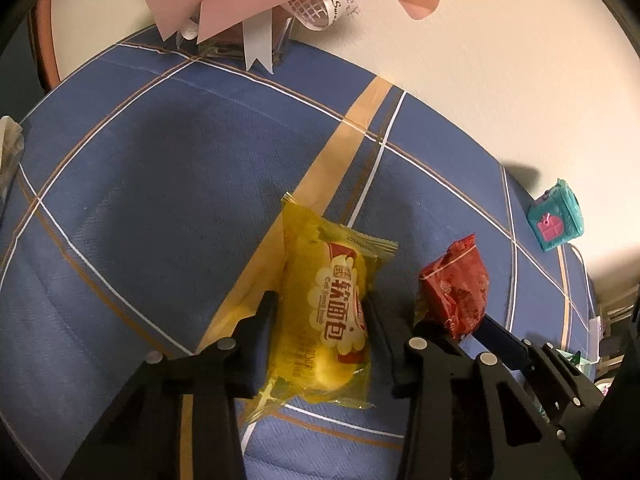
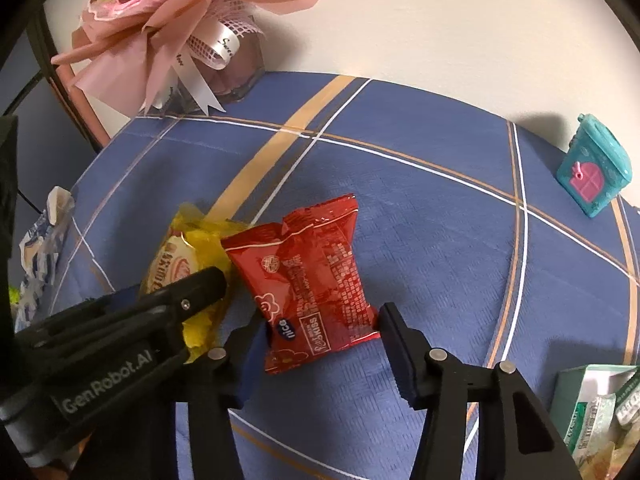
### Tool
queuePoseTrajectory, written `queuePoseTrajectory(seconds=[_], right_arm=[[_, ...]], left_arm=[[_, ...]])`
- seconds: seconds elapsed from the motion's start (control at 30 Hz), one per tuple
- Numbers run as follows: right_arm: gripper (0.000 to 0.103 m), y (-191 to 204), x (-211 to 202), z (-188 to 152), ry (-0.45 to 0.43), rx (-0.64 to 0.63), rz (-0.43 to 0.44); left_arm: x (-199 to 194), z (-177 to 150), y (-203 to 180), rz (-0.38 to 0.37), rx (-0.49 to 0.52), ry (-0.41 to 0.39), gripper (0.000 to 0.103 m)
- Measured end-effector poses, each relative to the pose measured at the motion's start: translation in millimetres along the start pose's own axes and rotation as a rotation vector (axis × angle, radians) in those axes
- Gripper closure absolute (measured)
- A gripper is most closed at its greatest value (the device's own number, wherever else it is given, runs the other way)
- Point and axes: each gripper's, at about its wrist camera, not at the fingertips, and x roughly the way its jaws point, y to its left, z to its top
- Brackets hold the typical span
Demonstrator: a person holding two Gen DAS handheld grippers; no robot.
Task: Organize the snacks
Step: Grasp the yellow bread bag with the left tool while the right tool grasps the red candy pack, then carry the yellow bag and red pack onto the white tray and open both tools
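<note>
A yellow bread packet [image 1: 332, 312] lies between the fingers of my left gripper [image 1: 320, 316], which press on both its sides above the blue checked tablecloth [image 1: 160, 200]. A red snack packet [image 2: 308, 280] sits between the fingers of my right gripper [image 2: 320, 324], which touch both its sides. In the left wrist view the red packet [image 1: 456, 284] shows to the right, held by the right gripper's fingers [image 1: 500, 332]. In the right wrist view the yellow packet [image 2: 188, 264] and the left gripper's finger [image 2: 188, 292] show at the left.
A pink bouquet in a clear box [image 2: 180, 32] stands at the table's far edge by the wall. A teal toy house [image 2: 596, 168] stands at the far right. A green box of snacks [image 2: 596, 408] sits at the near right. A blue-and-white packet [image 2: 44, 248] lies at the left edge.
</note>
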Motion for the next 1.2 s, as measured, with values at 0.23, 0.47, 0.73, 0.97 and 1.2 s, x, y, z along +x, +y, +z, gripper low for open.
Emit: queuePoseTrajectory(seconds=[0.23,0.47,0.73,0.97,1.2], right_arm=[[0.048,-10,-14,-11,-0.002,0.054,0.008],[0.048,-19,-38,-25,0.0,0.11,0.018],[0.048,-27,-80,-41,-0.025,0.149,0.004],[0.048,-36,-113,-57,-0.03,0.172,-0.043],[0.048,-44,-143,-73,-0.045,0.186,-0.073]], left_arm=[[-6,-6,-2,0.002,-0.025,0.022,0.06],[-25,-15,-10,0.01,-0.041,0.037,0.06],[-66,-27,-33,0.012,-0.029,0.011,0.06],[-90,-49,-53,0.009,-0.005,-0.011,0.06],[-117,-71,-80,0.0,0.047,-0.052,0.06]])
